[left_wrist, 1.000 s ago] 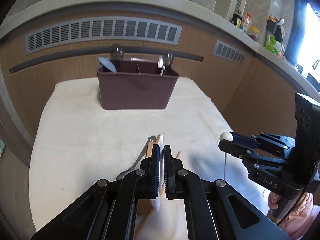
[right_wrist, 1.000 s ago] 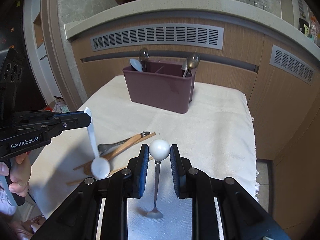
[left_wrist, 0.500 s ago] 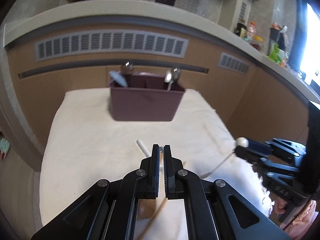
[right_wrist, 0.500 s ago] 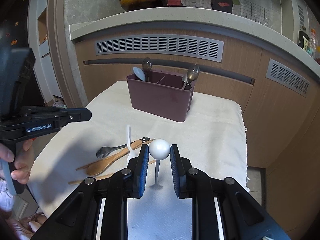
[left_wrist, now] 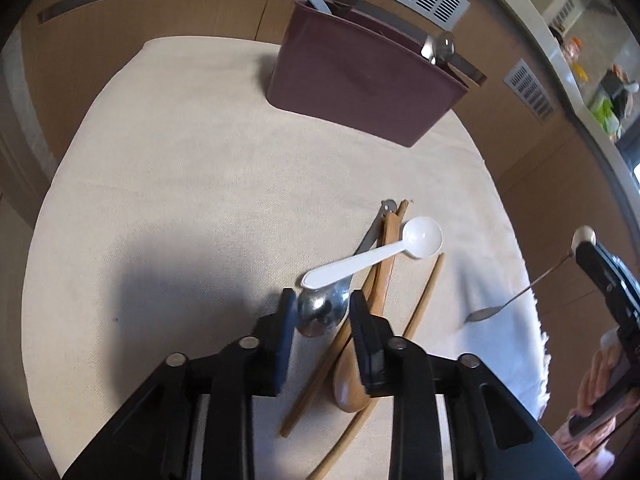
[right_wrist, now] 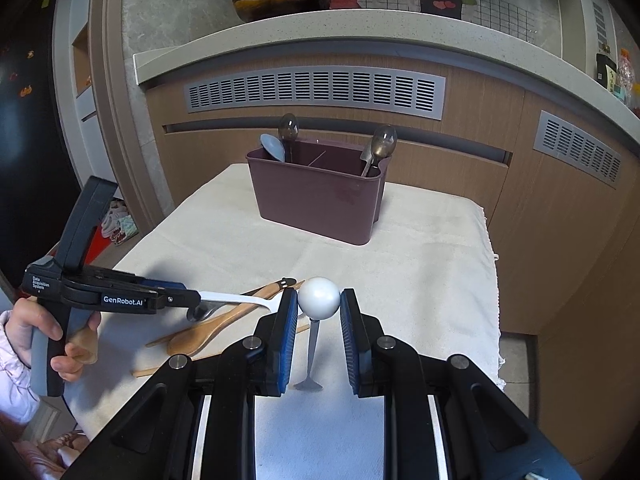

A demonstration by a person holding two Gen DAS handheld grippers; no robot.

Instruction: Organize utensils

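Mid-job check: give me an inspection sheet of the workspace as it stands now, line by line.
Surface: table under a cream cloth.
Job's things: maroon caddy at the far end with spoons standing in it; white plastic spoon lying across a metal spoon, wooden spoon and chopsticks.
Clutter: nothing seen.
Grippers: left gripper jaws opening, straddling the metal spoon's bowl, white spoon lying free; right gripper shut on the ball-topped spoon, which hangs down.
Cables: nothing seen.
Surroundings: wood panelling with vent grilles, stone counter above.
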